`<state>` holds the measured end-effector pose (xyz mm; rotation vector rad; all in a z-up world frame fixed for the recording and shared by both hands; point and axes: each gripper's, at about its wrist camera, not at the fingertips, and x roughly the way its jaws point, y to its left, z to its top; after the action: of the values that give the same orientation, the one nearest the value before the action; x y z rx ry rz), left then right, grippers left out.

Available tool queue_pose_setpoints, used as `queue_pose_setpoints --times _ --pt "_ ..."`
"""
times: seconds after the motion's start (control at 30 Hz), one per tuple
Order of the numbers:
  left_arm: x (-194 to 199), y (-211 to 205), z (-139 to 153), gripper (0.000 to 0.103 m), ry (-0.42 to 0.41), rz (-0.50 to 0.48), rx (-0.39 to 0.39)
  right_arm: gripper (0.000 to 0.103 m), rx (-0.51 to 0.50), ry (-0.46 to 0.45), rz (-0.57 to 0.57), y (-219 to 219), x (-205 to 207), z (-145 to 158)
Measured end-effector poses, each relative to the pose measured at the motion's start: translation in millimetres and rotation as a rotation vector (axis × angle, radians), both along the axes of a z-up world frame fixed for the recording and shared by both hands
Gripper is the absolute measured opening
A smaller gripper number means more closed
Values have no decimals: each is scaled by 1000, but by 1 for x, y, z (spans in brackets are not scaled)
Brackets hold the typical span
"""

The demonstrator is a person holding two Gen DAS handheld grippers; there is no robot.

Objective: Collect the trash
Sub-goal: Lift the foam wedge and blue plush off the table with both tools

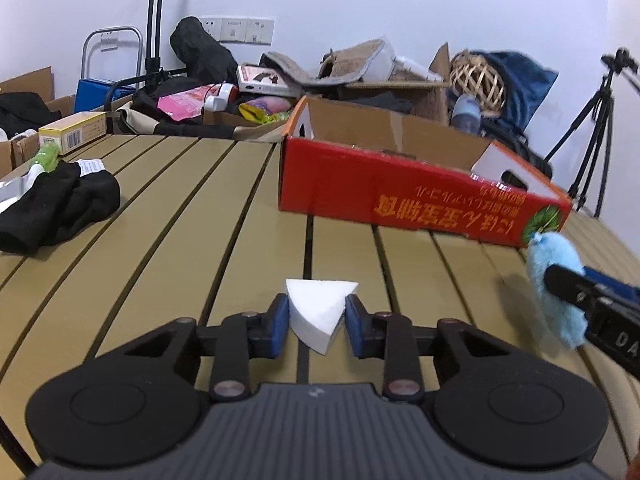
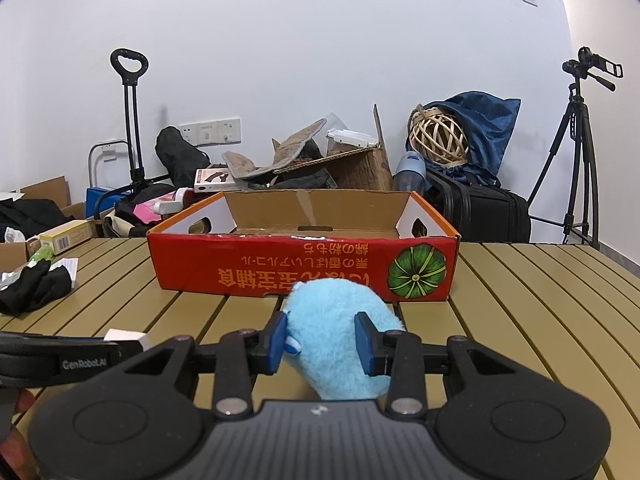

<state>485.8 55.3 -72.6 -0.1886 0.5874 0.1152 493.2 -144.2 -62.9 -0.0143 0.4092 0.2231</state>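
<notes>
My left gripper (image 1: 317,322) is shut on a white foam wedge (image 1: 318,310), held just above the slatted table (image 1: 180,240). My right gripper (image 2: 322,342) is shut on a fluffy light-blue plush piece (image 2: 340,336); the plush also shows at the right edge of the left wrist view (image 1: 554,284). A red open cardboard box (image 2: 304,264) with orange lettering and a green pumpkin picture stands ahead of both grippers; it also shows in the left wrist view (image 1: 400,192). Its inside looks empty. The foam wedge also shows at the left in the right wrist view (image 2: 124,336).
A black cloth (image 1: 52,208) with a white tag lies at the table's left, next to a green bottle (image 1: 44,158) and a yellow box (image 1: 74,132). Behind the table are piled boxes, bags, a wicker ball (image 2: 438,134), a suitcase (image 2: 488,212) and a tripod (image 2: 576,152).
</notes>
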Motion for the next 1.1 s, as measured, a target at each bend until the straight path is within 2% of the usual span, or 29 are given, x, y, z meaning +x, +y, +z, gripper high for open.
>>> queue_pose_setpoints --times 0.33,1.0,1.1 --pt "-10 -2 6 30 -73 -2 5 35 0 -16 3 0 -3 0" --pt "-21 3 10 30 -132 17 -20 35 29 -56 13 -4 -12 3" --pt "-24 1 12 31 -145 21 -1 35 17 -71 24 -2 -17 4"
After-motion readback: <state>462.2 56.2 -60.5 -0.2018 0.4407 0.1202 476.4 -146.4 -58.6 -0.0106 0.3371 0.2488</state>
